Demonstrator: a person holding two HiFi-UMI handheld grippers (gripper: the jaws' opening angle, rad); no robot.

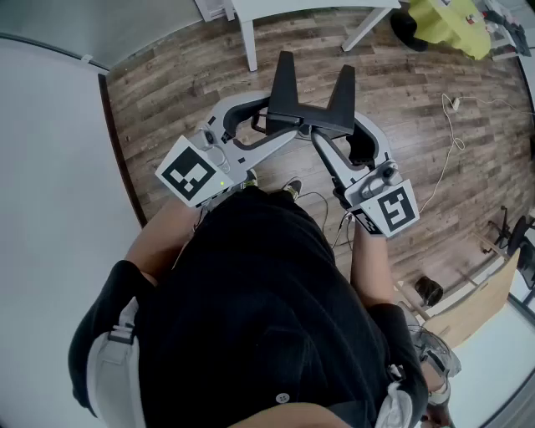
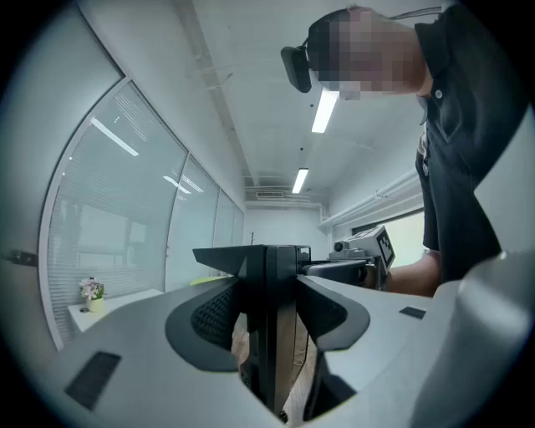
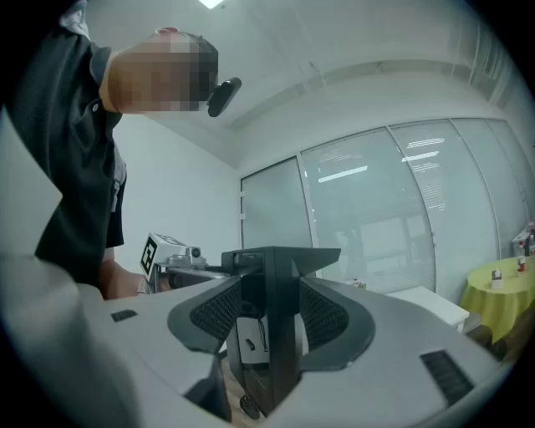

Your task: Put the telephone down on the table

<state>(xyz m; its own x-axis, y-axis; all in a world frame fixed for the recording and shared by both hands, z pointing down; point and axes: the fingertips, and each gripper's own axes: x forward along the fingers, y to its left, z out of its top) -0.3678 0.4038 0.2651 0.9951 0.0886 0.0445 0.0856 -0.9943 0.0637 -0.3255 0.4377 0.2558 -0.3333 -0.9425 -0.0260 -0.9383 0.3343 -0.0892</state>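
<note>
Above a wood-plank floor point(image 1: 167, 92), you hold the left gripper point(image 2: 269, 280) and the right gripper point(image 3: 269, 280) level and angled toward each other at the centre of the head view. The left marker cube point(image 1: 196, 174) sits at centre left and the right marker cube point(image 1: 393, 207) at centre right. Both pairs of jaws stand spread wide. A black forked piece point(image 1: 305, 113), its two prongs pointing toward the top of the frame, sits where the two grippers meet. In each gripper view it rises as a dark upright slab in the middle of the picture, between that gripper's jaws. Slivers of floor show between it and the ribbed pads point(image 2: 209, 313) on either side, so the pads do not press on it. Whether that piece is the telephone cannot be told from any view. Each gripper view also catches the other gripper's cube just beyond the slab. A white table point(image 1: 248, 38) shows only its legs at the top edge of the head view, well apart from the grippers. A yellow-green cloth point(image 1: 447, 25) fills the upper right corner, and a pale cable point(image 1: 451, 138) trails over the boards at right. Your shoes point(image 1: 292, 185) show just below the grippers.
</note>
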